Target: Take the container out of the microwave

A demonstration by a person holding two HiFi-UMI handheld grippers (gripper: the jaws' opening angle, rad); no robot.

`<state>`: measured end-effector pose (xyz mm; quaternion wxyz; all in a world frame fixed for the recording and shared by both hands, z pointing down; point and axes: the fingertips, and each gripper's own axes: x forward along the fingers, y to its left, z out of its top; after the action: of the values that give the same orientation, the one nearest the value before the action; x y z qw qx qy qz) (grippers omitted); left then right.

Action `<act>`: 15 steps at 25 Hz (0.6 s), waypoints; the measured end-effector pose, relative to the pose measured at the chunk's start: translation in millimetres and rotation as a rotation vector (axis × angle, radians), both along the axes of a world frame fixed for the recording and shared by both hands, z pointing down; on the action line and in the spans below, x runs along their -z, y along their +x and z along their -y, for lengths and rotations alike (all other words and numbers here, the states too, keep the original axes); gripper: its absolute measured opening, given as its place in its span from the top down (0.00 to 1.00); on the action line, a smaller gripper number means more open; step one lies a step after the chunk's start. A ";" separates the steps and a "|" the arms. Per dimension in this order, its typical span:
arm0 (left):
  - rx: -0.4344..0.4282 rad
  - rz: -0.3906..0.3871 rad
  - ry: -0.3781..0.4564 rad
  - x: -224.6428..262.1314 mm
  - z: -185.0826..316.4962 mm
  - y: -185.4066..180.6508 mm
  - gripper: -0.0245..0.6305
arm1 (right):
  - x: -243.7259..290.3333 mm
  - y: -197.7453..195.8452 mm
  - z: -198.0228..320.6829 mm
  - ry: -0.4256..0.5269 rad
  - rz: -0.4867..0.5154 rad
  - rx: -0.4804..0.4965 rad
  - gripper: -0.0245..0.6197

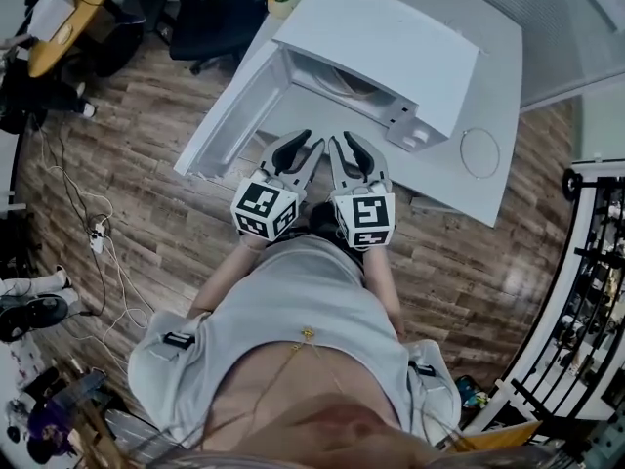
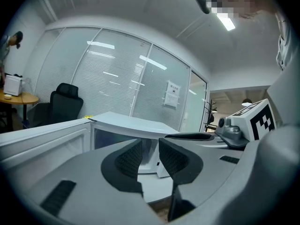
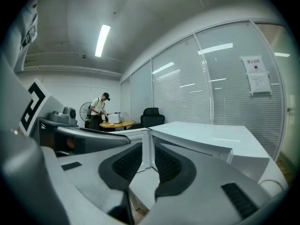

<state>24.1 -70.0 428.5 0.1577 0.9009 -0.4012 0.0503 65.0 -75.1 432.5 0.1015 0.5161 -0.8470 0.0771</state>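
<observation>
The microwave [image 1: 391, 42] stands on the white worktop [image 1: 488, 86], its door [image 1: 229, 115] swung open to the left. In front of the opening, the left gripper [image 1: 311, 142] has its jaws slightly apart and empty. Beside it, the right gripper [image 1: 344, 140] is likewise parted and holds nothing. The container [image 1: 352, 84] shows only as a pale round rim inside the cavity.

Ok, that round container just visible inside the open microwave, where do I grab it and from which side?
Probably the near rim of the container, one jaw inside and one outside, coming level through the open front of the microwave. Only a curved edge shows under the top, and the door stands swung out to the left, leaving the front clear.
</observation>
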 end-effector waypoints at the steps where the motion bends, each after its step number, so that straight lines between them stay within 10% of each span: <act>1: 0.008 0.002 -0.001 0.5 2.4 1.4 0.79 | 0.8 1.9 2.7 0.001 0.001 0.007 0.82; 15: 0.056 0.002 0.018 0.7 32.5 33.7 0.79 | -1.7 40.8 31.2 0.011 -0.008 0.036 0.81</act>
<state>57.8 -102.4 427.8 0.1506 0.8907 -0.4268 0.0432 105.8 -106.3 434.3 0.1035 0.5017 -0.8561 0.0686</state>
